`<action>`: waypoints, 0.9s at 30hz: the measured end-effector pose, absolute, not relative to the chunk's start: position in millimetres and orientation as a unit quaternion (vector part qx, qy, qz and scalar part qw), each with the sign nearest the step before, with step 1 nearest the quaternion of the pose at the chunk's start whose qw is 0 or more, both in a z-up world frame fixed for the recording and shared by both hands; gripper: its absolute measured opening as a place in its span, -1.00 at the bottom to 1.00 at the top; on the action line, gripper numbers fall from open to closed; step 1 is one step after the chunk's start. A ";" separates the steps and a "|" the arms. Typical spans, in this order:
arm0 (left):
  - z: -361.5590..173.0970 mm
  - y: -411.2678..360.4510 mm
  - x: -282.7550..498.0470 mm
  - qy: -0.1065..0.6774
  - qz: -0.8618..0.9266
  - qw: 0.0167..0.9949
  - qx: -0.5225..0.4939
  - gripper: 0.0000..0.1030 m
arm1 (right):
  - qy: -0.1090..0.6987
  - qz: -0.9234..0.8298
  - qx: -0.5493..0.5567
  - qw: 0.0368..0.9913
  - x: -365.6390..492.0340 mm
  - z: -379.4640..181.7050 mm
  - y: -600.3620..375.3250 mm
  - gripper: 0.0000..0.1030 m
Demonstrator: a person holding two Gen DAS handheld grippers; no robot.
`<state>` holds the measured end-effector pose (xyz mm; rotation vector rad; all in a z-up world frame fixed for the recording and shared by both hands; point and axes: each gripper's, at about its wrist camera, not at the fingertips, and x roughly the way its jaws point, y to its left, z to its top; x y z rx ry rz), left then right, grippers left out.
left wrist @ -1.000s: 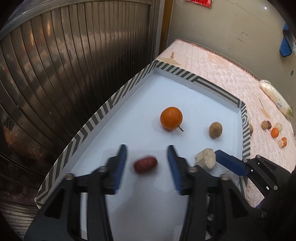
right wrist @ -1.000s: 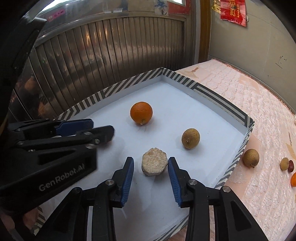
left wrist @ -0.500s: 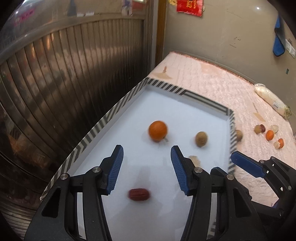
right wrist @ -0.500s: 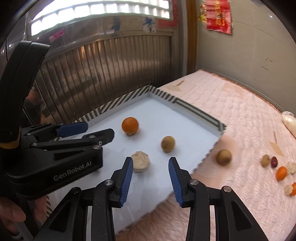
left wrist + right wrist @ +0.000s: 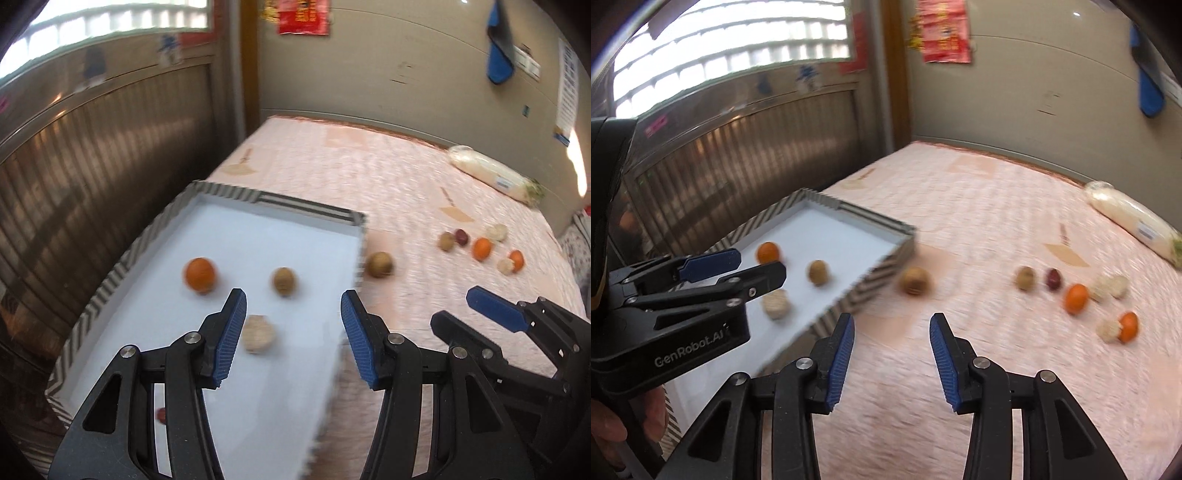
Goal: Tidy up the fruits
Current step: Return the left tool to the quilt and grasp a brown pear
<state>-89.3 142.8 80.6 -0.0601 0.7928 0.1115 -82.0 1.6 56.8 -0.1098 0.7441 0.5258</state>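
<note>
Between picks, by the look of it: both tongs empty & up off the tray (image 5: 207, 194), which sits on the pink bed (image 5: 369, 173) w/ four fruits already in it – orange (image 5: 200, 274), brown round fruit (image 5: 283, 280), pale lumpy piece (image 5: 258, 334) & a dark red one (image 5: 161, 415) half hidden behind the left tongs' arm. Left tongs (image 5: 293, 336) stand apart w/ nothing btwn the pads, aimed over the tray's right edge. Right tongs (image 5: 892, 352) also apart & empty, their jaws have just been opening a bit, pointing at bare bedcover short of the loose fruit. Left to sort: a brown fruit (image 5: 915, 281) just beside the tray's outer wall, & farther right a cluster – small brown one (image 5: 1025, 278), dark red one (image 5: 1053, 278), two oranges (image 5: 1076, 298) & pale pieces (image 5: 1108, 286). Next move prob: right tongs go fwd & down onto the nearest brown fruit, straddle it w/ pads either side at its widest, close gently (round, could roll or squirt out), lift clear of the striped wall, set inside by its match. Pics are motion-blurred so small details unsure
</note>
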 end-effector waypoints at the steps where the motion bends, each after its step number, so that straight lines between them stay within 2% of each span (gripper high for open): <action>1: 81.1 137.4 -88.6 0.385 0.050 0.921 -0.027 0.04 | 0.359 0.246 -0.050 0.899 -81.9 57.2 -7.5 -0.20; 16: 73.6 48.4 -58.2 0.403 -0.029 0.915 -0.010 0.04 | 0.368 0.141 0.005 0.919 -80.0 53.8 -129.8 -0.17; 27: 46.3 7.5 14.0 0.438 -0.065 0.897 -0.016 0.04 | 0.373 0.120 0.040 0.919 -69.1 43.0 -182.3 -0.15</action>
